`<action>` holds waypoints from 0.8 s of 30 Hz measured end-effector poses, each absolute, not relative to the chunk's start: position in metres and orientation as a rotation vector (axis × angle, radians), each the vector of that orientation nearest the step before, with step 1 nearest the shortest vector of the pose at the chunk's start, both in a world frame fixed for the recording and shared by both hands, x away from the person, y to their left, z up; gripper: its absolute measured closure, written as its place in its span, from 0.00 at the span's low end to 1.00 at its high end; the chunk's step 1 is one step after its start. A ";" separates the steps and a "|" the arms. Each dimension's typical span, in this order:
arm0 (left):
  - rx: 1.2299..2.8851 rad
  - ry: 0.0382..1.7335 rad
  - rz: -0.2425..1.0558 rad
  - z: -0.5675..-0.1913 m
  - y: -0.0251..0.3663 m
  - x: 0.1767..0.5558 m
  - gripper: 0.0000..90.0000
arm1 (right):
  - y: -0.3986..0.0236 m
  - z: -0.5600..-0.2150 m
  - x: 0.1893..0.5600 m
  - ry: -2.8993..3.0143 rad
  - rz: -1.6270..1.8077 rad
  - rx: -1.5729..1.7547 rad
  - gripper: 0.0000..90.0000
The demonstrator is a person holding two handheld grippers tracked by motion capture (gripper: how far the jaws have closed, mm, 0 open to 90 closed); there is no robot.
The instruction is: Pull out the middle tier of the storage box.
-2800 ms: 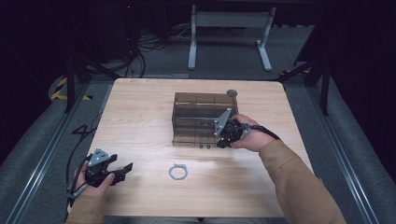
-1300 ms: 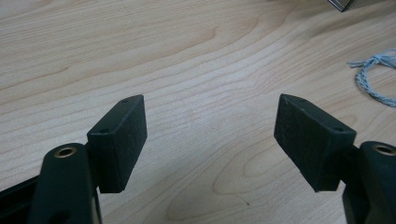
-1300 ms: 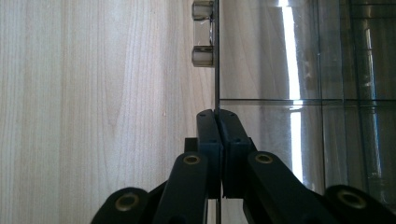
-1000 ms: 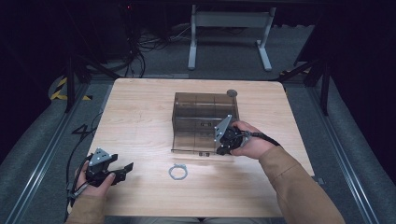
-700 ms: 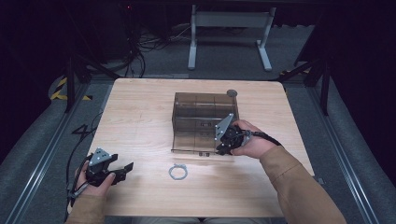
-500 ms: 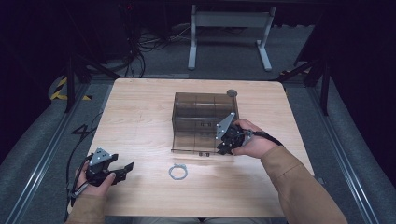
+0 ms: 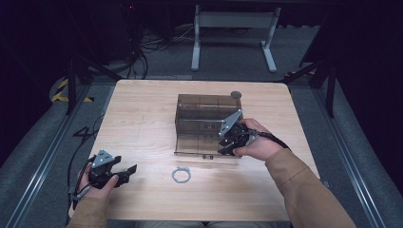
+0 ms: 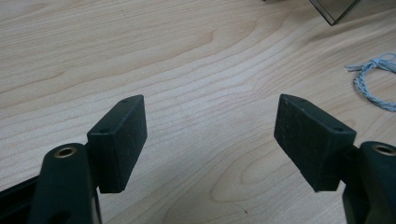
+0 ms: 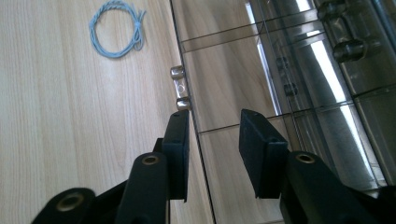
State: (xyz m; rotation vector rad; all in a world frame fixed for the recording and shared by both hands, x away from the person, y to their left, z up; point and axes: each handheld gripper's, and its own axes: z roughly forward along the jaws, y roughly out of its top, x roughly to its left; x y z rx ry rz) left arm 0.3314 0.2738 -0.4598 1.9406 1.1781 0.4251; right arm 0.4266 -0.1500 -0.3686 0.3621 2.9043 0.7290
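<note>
A smoky clear drawer box [image 7: 204,111] stands mid-table, with its bottom drawer [image 7: 195,145] slid out toward me. My right gripper [image 7: 224,146] is at that drawer's front right corner. In the right gripper view it [image 9: 212,135] is open, its jaws straddling the drawer's thin front wall [image 9: 187,56] just below the small clear handle [image 9: 179,86]. A pale blue string loop [image 7: 181,175] lies on the wood in front of the drawer and shows again as the loop [image 9: 114,35]. My left gripper [image 7: 124,172] rests open at the front left, empty [image 8: 210,126], with the loop [image 8: 373,79] off to its right.
A small dark round disc [image 7: 235,94] lies behind the box at its right rear corner. A corner of the box [image 8: 334,9] shows in the left gripper view. Bare wooden tabletop [image 7: 138,118] spreads to the left of the box. A metal stand [image 7: 233,21] sits on the floor beyond.
Since 2.8 s ago my right gripper has come a little toward me with the drawer sliding out. Over the last second nothing has visibly moved. The left gripper has stayed put.
</note>
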 end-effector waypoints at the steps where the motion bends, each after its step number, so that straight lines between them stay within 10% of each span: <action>1: 1.940 1.179 0.425 -0.460 0.274 0.331 0.29 | -0.149 -0.368 0.426 2.904 0.730 0.367 0.72; 24: 1.941 1.174 0.428 -0.460 0.273 0.331 0.29 | -0.114 -0.358 0.409 2.875 0.793 0.460 0.68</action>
